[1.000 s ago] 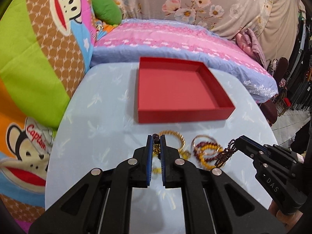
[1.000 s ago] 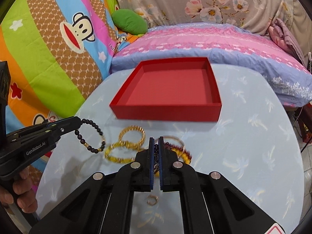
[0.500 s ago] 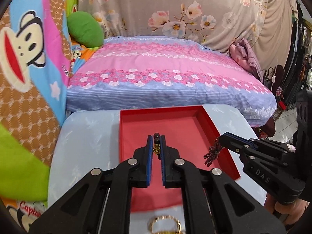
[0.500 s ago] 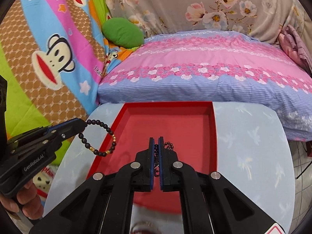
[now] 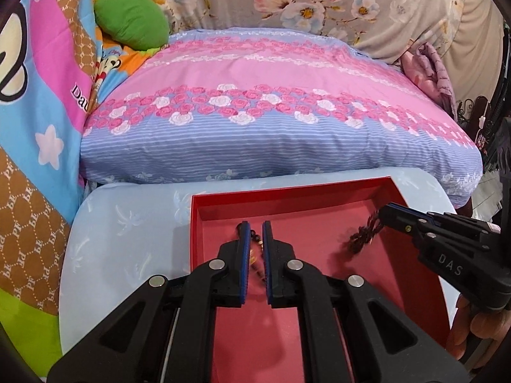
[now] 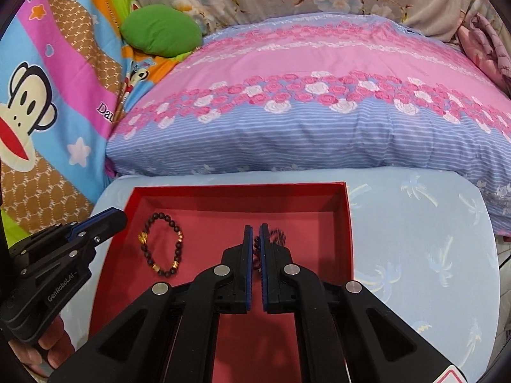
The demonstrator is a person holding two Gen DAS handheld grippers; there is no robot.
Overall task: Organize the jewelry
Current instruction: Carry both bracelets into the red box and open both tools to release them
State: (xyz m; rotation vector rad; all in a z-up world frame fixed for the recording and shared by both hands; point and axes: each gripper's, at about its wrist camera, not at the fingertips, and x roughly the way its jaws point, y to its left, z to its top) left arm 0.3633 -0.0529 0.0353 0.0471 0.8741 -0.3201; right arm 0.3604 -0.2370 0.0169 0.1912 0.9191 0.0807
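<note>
A red tray (image 5: 287, 196) (image 6: 223, 191) sits on the light blue table. My left gripper (image 5: 254, 225) is over the tray's left part with its jaws slightly apart. The black bead bracelet (image 6: 161, 244) with gold beads lies flat on the tray floor beside the left gripper (image 6: 108, 220); part of it shows between the fingers (image 5: 255, 255). My right gripper (image 6: 255, 228) is shut on a dark red bead bracelet (image 6: 276, 236) (image 5: 364, 234), which hangs over the tray's right part.
A pink and blue floral pillow (image 5: 271, 111) lies just beyond the table's far edge. A monkey-print blanket (image 6: 48, 95) and a green cushion (image 5: 132, 17) are at the left. The table (image 6: 415, 223) extends to the right of the tray.
Both grippers moved forward from the jewelry pile to over the tray. My left gripper opened and let go of the black bracelet, which now lies in the tray. The right one still holds its bracelet.
</note>
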